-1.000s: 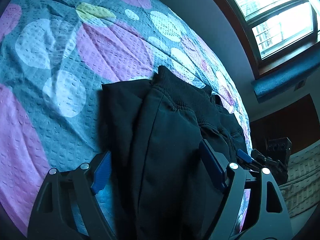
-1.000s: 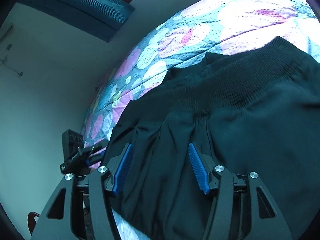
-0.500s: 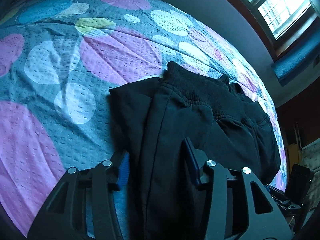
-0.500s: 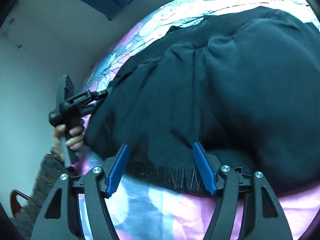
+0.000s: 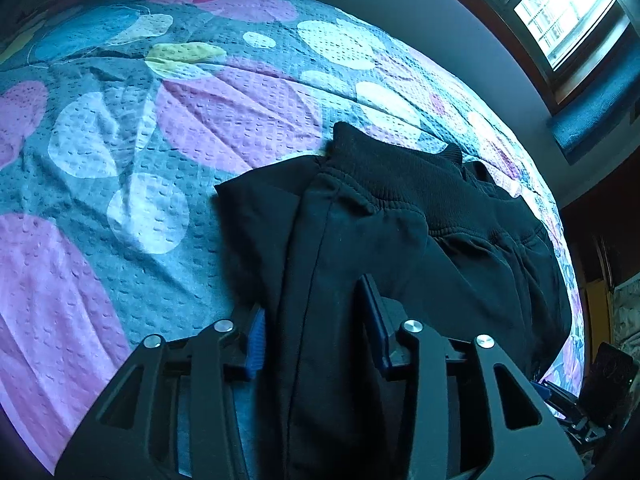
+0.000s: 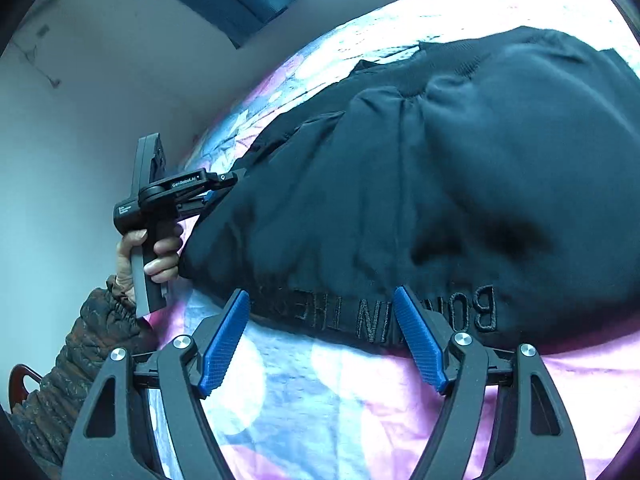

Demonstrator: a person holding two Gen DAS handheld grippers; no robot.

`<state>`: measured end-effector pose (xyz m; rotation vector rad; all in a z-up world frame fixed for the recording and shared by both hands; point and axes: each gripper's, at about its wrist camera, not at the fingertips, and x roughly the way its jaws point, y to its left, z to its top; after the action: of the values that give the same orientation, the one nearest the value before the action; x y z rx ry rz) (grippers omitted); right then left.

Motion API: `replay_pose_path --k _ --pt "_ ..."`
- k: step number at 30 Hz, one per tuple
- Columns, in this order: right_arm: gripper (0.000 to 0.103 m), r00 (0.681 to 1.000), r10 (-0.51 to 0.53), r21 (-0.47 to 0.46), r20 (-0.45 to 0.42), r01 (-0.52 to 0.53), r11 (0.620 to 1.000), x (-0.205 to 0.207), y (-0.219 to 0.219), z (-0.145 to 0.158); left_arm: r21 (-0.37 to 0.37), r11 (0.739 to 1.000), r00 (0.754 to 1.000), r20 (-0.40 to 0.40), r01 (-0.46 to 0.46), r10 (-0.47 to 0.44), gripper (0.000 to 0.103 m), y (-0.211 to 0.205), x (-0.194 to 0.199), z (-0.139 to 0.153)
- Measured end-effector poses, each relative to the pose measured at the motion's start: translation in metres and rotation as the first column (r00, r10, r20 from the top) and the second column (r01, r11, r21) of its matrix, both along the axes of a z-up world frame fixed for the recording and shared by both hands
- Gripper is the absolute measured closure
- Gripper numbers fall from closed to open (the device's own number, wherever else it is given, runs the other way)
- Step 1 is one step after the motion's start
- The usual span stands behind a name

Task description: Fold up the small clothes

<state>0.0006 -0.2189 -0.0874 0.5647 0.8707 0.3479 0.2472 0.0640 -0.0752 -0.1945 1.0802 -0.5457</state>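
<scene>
Your left claw [image 5: 316,328] is pinching a thick fold of the black shorts [image 5: 420,248]; the cloth fills the gap between both blue pads [image 5: 256,338], and the side seam runs straight down between them. From the right wrist view, that same left claw [image 6: 224,188] bites the shorts' [image 6: 420,184] left edge, with your left hand [image 6: 150,256] on the grip.

Your right claw [image 6: 322,324] is spread wide and holds nothing. Its tips sit just at the near hem of the shorts, by the embroidered lettering [image 6: 384,312]; I can't tell if they touch the cloth.

The shorts lie bunched on the bed, on the polka-dot bedspread [image 5: 120,152], ribbed waistband [image 5: 396,176] at the far side. The window [image 5: 560,12] is beyond the shorts, up by the wall.
</scene>
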Motion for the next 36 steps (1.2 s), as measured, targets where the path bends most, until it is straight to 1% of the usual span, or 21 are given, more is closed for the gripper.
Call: replay_pose_path --k 2,3,4,5,7,10,14,16,18,20,22,24,26,28,29,31,34,36 --pt "0.026 1.000 -0.002 0.032 0.005 0.002 0.999 0.002 -0.002 -0.001 0.005 1.000 1.000 0.006 -0.010 0.010 0.075 -0.003 -0.001 0.002" --pt "0.026 1.000 0.004 0.029 0.006 -0.005 1.000 0.003 -0.002 0.000 0.012 1.000 1.000 0.012 -0.009 0.009 0.079 -0.004 -0.002 0.003" --pt "0.026 1.000 0.008 0.023 0.009 -0.008 1.000 0.003 0.000 -0.001 0.035 0.999 1.000 0.023 -0.011 0.010 0.083 -0.007 -0.004 0.007" --pt "0.025 1.000 0.011 0.018 0.013 -0.011 1.000 0.003 0.002 -0.001 0.052 0.999 1.000 0.028 -0.014 0.012 0.085 -0.009 -0.004 0.011" --pt "0.023 0.999 0.024 0.002 0.032 -0.024 1.000 0.003 0.005 -0.002 0.067 0.997 0.999 0.035 -0.024 0.022 0.093 -0.010 -0.005 0.023" --pt "0.019 0.998 0.041 -0.035 0.054 -0.039 0.999 0.003 0.013 -0.004 0.066 0.997 0.998 0.059 -0.029 0.025 0.095 -0.016 -0.010 0.052" --pt "0.017 0.997 0.044 -0.039 0.063 -0.042 0.998 0.004 0.014 -0.004 0.106 0.994 0.995 0.103 -0.011 0.000 0.096 -0.039 -0.024 0.091" --pt "0.017 0.997 0.044 -0.024 0.065 -0.043 0.999 0.004 0.013 -0.005 0.139 0.990 0.992 0.121 0.005 -0.022 0.096 -0.059 -0.033 0.110" --pt "0.017 0.997 0.045 -0.014 0.068 -0.044 0.999 0.003 0.012 -0.005 0.190 0.982 0.988 0.146 0.018 -0.047 0.096 -0.085 -0.043 0.130" --pt "0.017 0.996 0.047 -0.015 0.072 -0.046 0.999 0.003 0.014 -0.006 0.216 0.976 0.985 0.158 0.030 -0.065 0.096 -0.108 -0.051 0.144" --pt "0.017 0.996 0.046 0.000 0.083 -0.046 0.999 0.001 0.011 -0.005 0.247 0.968 0.979 0.183 0.047 -0.094 0.096 -0.139 -0.063 0.161" --pt "0.018 0.996 0.042 0.056 0.083 -0.047 0.997 0.000 0.003 -0.003 0.279 0.958 0.970 0.212 0.057 -0.119 0.096 -0.167 -0.075 0.172" --pt "0.019 0.997 0.048 0.155 0.062 -0.057 0.986 -0.001 -0.012 -0.002 0.309 0.948 0.961 0.230 0.078 -0.154 0.096 -0.203 -0.089 0.180" --pt "0.019 0.998 0.034 0.246 0.045 -0.044 0.968 -0.005 -0.031 -0.003 0.347 0.934 0.951 0.247 0.091 -0.185 0.096 -0.233 -0.101 0.180" --pt "0.019 0.999 0.021 0.268 0.043 -0.032 0.963 -0.009 -0.042 -0.003 0.374 0.922 0.945 0.257 0.096 -0.202 0.096 -0.250 -0.109 0.177" --pt "0.019 0.999 -0.016 0.280 0.050 0.001 0.960 -0.020 -0.066 0.000 0.415 0.904 0.936 0.264 0.106 -0.231 0.096 -0.280 -0.119 0.164" --pt "0.019 0.997 -0.066 0.300 0.049 0.048 0.953 -0.042 -0.099 -0.002 0.447 0.887 0.939 0.239 0.120 -0.247 0.096 -0.316 -0.128 0.136" --pt "0.019 0.995 -0.090 0.336 0.034 0.074 0.939 -0.057 -0.119 -0.009 0.470 0.875 0.942 0.227 0.115 -0.246 0.096 -0.335 -0.131 0.116"
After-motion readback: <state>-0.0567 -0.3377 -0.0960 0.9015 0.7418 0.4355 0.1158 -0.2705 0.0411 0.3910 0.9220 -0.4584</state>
